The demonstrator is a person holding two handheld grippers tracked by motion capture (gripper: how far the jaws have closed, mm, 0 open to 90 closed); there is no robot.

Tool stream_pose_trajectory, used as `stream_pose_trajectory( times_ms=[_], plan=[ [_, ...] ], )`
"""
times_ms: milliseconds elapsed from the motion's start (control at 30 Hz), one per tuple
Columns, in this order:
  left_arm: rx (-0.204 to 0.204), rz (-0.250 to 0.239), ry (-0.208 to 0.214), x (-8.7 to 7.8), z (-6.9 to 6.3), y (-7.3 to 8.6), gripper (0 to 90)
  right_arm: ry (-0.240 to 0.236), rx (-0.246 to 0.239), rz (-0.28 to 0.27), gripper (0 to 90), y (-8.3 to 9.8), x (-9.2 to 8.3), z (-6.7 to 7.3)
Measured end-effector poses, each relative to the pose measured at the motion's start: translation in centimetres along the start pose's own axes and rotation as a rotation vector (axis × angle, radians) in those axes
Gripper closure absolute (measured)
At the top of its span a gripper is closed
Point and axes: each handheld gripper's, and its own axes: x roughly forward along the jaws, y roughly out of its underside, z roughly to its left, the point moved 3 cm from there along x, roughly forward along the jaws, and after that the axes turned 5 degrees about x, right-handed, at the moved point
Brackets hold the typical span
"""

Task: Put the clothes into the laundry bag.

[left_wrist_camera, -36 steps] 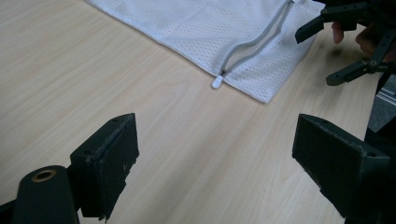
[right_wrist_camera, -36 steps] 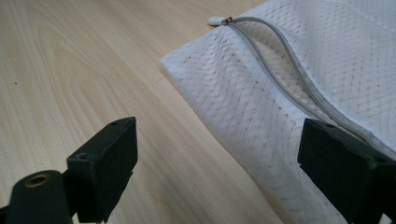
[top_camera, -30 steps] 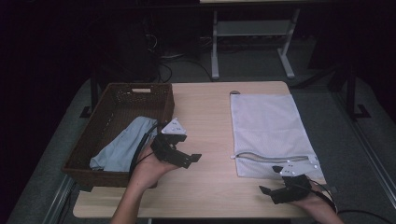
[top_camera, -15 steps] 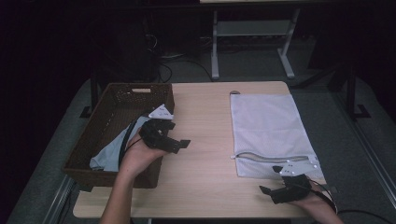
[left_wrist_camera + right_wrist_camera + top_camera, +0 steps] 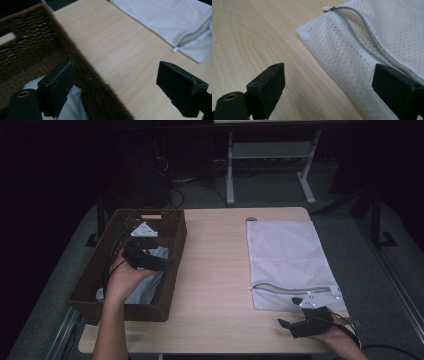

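Note:
A brown wicker basket [image 5: 172,270] stands on the left of the wooden table and holds a pale blue cloth [image 5: 145,290]. My left gripper [image 5: 167,261] hovers over the basket's right side, open and empty; in the left gripper view its jaws straddle the basket rim [image 5: 100,95] with the cloth [image 5: 72,110] below. A white mesh laundry bag [image 5: 287,260] lies flat on the right, its grey zipper [image 5: 292,286] partly undone. My right gripper [image 5: 287,325] rests at the table's front right, open, just before the bag's near corner [image 5: 332,50].
The bare wooden tabletop [image 5: 215,270] stretches between basket and bag. Beyond the far edge stands a metal table frame [image 5: 270,165] with cables on a dark floor.
My left gripper has moved left and away, from the table beside the basket to above the basket's inside. The right gripper has stayed put.

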Motion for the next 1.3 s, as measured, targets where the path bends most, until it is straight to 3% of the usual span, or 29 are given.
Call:
stream_pose_trajectory(
  times_ms=[133, 367, 533, 700, 1033, 1300],
  plan=[
    [-0.018, 0.04, -0.058, 0.0, 2.3, 0.8, 13.4, 0.003, 0.007, 0.001, 10.5, 0.0, -0.1, -0.1],
    [-0.02, 0.117, -0.098, 0.2, 4.9, 2.8, 11.8, 0.0, -0.002, 0.003, 10.5, 0.0, 0.0, 0.0],
    [-0.055, 0.159, -0.1, 0.9, 6.8, 4.9, 10.9, -0.001, -0.006, 0.006, 10.5, 0.0, 0.0, 0.0],
    [-0.081, 0.2, -0.099, 2.0, 7.9, 6.6, 10.5, 0.0, -0.003, 0.005, 10.5, 0.0, 0.0, 0.0],
    [-0.111, 0.355, -0.102, 5.2, 9.5, 9.8, 9.8, -0.002, -0.008, 0.009, 10.5, 0.1, 0.0, 0.0],
    [-0.166, 0.394, -0.097, 6.2, 10.2, 11.4, 9.5, -0.004, -0.014, 0.013, 10.5, 0.1, 0.1, 0.1]
  ],
)
